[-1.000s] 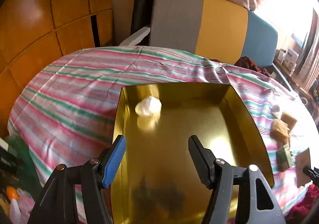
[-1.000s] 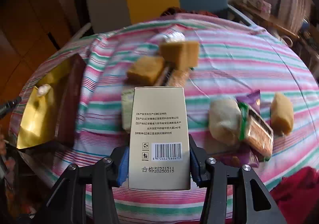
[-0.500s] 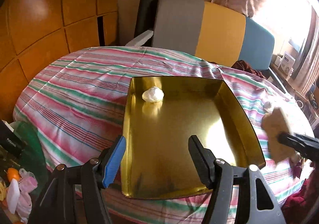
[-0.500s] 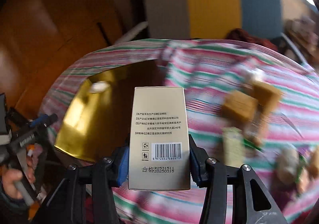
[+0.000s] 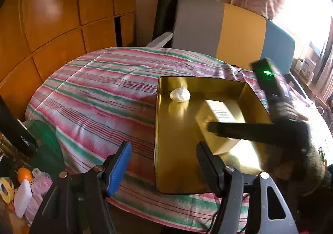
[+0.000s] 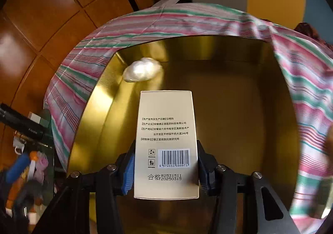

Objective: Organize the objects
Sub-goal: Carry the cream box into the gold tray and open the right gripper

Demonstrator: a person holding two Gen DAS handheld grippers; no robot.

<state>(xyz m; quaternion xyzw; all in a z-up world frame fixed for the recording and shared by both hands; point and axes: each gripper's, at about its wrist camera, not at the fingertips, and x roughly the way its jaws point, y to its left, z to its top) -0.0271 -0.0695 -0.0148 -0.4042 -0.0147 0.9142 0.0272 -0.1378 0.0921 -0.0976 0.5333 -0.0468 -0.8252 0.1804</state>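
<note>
While right gripper (image 6: pixel 165 171) hangs over gold tray (image 6: pixel 270 121), fingers clamped on sides of beige box (image 6: pixel 166 142), box not down yet. White wad (image 5: pixel 180 94) already sits in tray's far left corner, so one item in. Left gripper (image 5: pixel 164 163) near tray's near edge, fingers apart, nothing between. Can't see other stuff waiting from here, so guessing early-to-mid progress.

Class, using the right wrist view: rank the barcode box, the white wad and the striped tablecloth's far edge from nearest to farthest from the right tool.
1. Barcode box: clamped between the right tool's fingers.
2. White wad: gold tray's far-left corner.
3. Striped tablecloth's far edge: beyond the tray.
</note>
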